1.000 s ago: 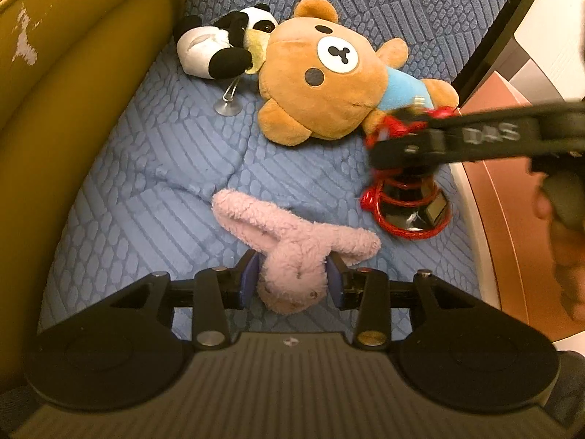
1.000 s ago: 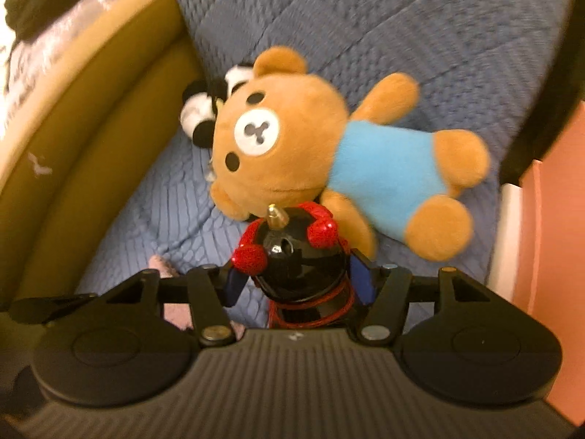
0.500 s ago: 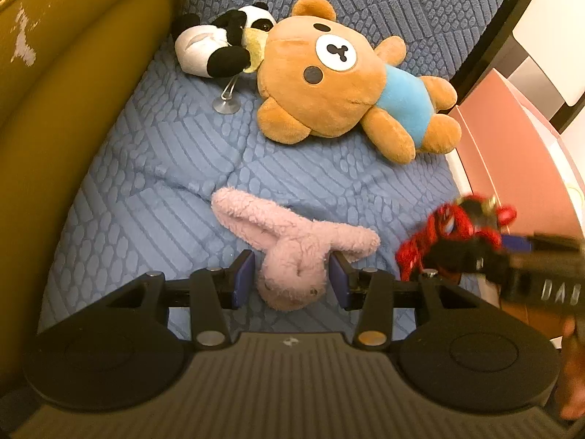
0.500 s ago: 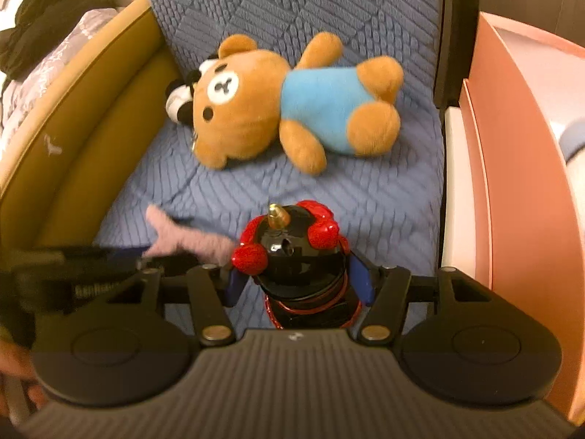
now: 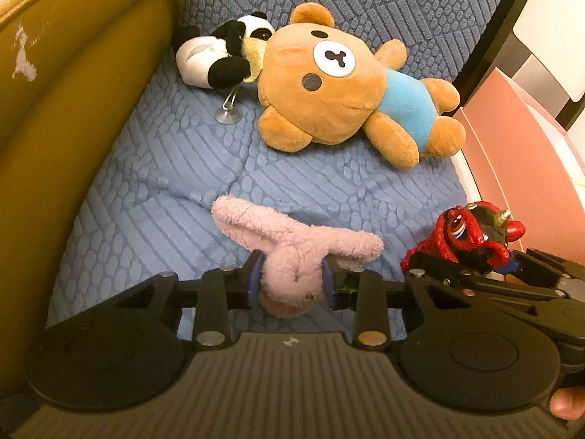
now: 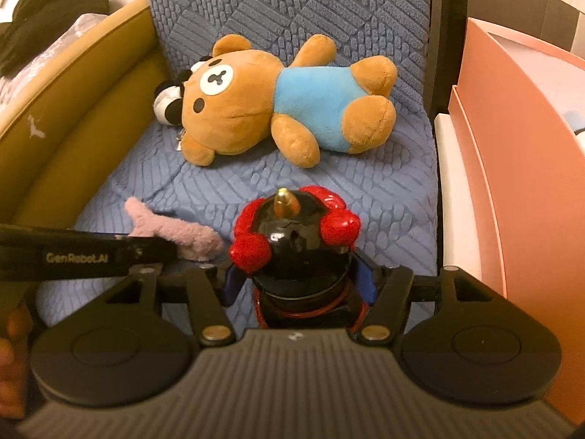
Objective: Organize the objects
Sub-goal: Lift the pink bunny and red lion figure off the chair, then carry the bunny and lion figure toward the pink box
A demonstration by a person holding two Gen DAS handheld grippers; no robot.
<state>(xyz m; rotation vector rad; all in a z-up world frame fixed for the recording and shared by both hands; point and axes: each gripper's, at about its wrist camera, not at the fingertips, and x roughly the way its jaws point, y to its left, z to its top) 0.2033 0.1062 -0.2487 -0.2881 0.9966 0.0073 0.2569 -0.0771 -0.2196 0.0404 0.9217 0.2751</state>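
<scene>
Left gripper jaws clamp pink plush; right gripper jaws clamp red-black toy; bear, panda untouched on seat; most sorting left, seemingly.

A home: plush bear on blue-cushioned armchair, clothes pile behind.

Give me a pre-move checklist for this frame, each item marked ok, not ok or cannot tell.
1. Left tongs closed on the pink plush: ok.
2. Right tongs closed on the red and black figure: ok.
3. Figure lifted off the blue cushion: cannot tell.
4. Bear and panda clear of both tongs: ok.
5. Room inside the pink box: cannot tell.
</scene>
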